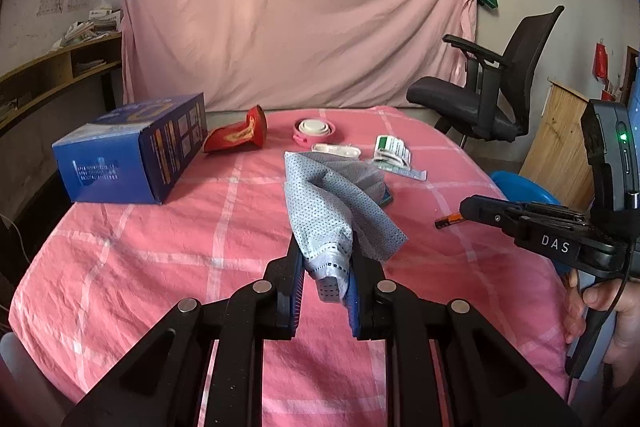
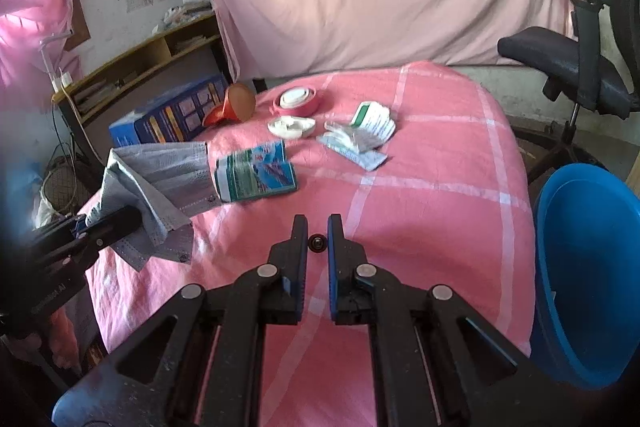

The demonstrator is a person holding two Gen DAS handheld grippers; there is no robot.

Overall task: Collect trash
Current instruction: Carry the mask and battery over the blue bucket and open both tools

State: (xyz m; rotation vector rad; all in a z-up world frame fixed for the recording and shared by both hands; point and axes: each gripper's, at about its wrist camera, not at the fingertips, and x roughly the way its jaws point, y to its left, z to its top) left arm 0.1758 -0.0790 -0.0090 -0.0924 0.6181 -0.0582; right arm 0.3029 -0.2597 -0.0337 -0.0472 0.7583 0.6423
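My left gripper (image 1: 325,249) is shut on a grey dotted face mask (image 1: 336,203) and holds it above the pink checked table; the mask also shows at the left of the right wrist view (image 2: 156,183). My right gripper (image 2: 318,227) is shut on a small battery (image 2: 318,242), seen end-on between the fingertips; in the left wrist view the battery (image 1: 448,221) sticks out of that gripper (image 1: 466,209). A blue bin (image 2: 588,267) stands beside the table at the right.
On the table lie a blue box (image 1: 132,151), a crushed red cup (image 1: 238,135), a pink round lid (image 1: 314,129), a white plastic piece (image 1: 335,149), white-green wrappers (image 1: 394,153) and a blue-green packet (image 2: 256,173). A black office chair (image 1: 492,83) stands behind right.
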